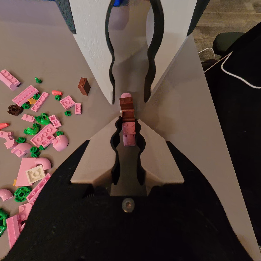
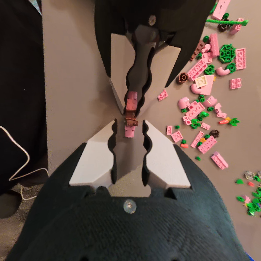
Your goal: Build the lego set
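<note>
Left gripper [image 1: 128, 120], nearest in left wrist view: black wavy pads nearly together, clamped on the lego assembly [image 1: 127, 120] at its pink/brown joint. Assembly = slim stack lying lengthwise between the 2 grippers. Near end: pink 2x2 studded brick w/ a paler pink piece under it, sits inside the left pads. Mid: reddish-brown bricks, studs showing. Far end: small rounded pink cap, pokes toward the right gripper [image 1: 130, 98], whose fingers come in from the top of that view w/ a clear gap; tips flank the assembly's far end, no contact seen.

Right wrist view, same thing reversed: right gripper [image 2: 130, 121] spread wide, pads either side of the assembly [image 2: 130, 122] but apart from it, holding nothing. Pink rounded end nearest, brown section past it, then the pink studded brick pinched in the left gripper [image 2: 130, 111] beyond.

Assembly is held over the grey table [image 1: 42, 49], close to its edge; dark clothing & a white cord [image 1: 233, 76] lie past that edge.

Rel. to assembly, left wrist view: loose brown 1x2 brick [image 1: 84, 86] stands just to its left & a bit farther off. Further left, scattered pile of parts [image 1: 39, 127]: pink plates, pink curved bits, small green leaf/stem pcs, coral cones, a dark brown round piece [image 1: 14, 110], a white 2x2 plate [image 1: 35, 174] on a pink wedge plate. Right wrist view shows the same pile right of assembly, plus a big green round web-like piece [image 2: 227, 54] far right
</note>
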Motion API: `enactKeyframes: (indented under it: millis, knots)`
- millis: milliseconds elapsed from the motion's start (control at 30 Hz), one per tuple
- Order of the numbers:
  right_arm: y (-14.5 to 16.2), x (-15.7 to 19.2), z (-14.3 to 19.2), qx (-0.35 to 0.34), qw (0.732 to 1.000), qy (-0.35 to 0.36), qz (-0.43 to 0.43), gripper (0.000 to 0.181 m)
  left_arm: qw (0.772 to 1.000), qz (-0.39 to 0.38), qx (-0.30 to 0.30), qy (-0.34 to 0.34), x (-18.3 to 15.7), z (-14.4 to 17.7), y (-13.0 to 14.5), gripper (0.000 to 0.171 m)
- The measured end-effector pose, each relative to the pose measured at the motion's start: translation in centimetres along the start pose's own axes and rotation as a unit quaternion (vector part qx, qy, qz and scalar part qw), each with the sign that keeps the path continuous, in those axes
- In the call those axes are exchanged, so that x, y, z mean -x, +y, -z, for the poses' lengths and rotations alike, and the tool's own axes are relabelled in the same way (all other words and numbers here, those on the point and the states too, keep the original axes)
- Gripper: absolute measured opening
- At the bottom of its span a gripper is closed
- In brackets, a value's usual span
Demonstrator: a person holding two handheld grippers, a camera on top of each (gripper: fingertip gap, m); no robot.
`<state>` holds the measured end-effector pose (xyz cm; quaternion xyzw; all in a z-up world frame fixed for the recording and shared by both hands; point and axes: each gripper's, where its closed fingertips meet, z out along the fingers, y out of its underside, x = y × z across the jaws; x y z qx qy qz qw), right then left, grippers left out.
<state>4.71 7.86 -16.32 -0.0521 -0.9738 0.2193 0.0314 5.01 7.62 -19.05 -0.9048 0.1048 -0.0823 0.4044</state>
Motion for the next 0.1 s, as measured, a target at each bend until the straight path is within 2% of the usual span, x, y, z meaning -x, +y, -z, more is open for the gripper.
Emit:
enactKeyframes:
  millis: [100]
  knots:
    - [0.14, -0.14, -0.20, 0.025, 1.000, 0.005, 0.006, 0.033, 1.000, 0.001, 0.000, 0.001, 0.00, -0.01, 0.00, 0.017]
